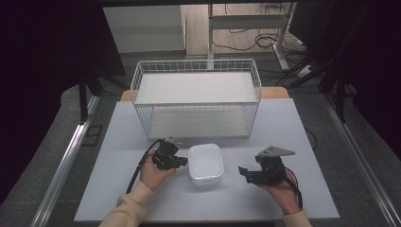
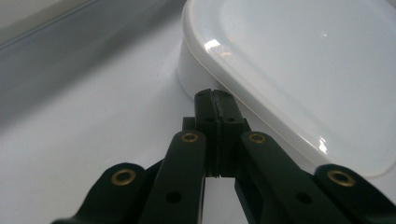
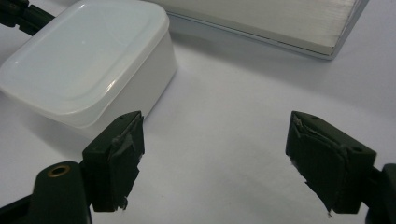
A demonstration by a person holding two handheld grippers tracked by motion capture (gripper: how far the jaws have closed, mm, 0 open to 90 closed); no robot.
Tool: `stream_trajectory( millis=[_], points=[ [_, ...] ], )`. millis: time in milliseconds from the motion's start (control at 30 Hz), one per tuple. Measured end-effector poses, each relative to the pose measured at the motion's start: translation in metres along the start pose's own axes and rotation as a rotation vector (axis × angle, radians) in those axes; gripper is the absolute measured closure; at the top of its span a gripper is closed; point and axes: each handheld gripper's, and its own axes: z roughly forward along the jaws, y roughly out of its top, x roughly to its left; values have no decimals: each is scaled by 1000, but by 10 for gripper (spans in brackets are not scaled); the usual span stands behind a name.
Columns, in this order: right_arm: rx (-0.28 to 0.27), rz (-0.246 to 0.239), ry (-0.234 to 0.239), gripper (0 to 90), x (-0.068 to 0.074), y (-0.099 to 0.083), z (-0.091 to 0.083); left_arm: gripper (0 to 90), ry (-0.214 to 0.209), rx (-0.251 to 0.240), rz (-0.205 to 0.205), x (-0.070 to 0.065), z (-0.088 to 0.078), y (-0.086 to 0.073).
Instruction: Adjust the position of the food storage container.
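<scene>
High view: left gripper (image 1: 182, 162) (jaws shut, empty) at white lidded box (image 1: 205, 163); right gripper (image 1: 242, 171) wide open.

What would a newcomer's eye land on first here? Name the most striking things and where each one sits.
First the white lidded container at the middle of the pale table, flanked by both hands. The left gripper is shut, its tips right at the container's left side, while the right gripper stands open a little to its right, holding nothing. Behind them a white wire basket stands at the table's far edge.
</scene>
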Motion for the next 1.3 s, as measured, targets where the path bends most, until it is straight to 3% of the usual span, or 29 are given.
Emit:
stream_trajectory(
  millis=[367, 667, 767, 967, 1033, 1167, 1200, 1300],
  points=[
    [0, 0, -1, 191, 0, 0, 0, 900, -9, -1, 6, -3, 10, 11],
    [0, 3, -5, 191, -2, 0, -1, 900, -15, 3, 6, -3, 10, 11],
    [-4, 6, -4, 191, -2, 0, -2, 900, -10, -1, 20, -6, 3, 7],
    [-12, 5, -6, 191, -2, 1, -3, 896, -11, -90, 16, -9, -33, -13],
    [-12, 7, -5, 191, -1, 1, -3, 819, -6, -123, 7, -9, -43, -19],
    [-15, 2, -2, 191, 0, 1, -3, 601, 21, -129, 8, -8, -51, -26],
    [-17, 0, 2, 191, 1, 1, -3, 601, 24, -136, 0, -7, -54, -30],
    [-27, -4, 21, 193, 1, 2, -4, 489, 37, -150, -41, 0, -61, -38]
  ],
)
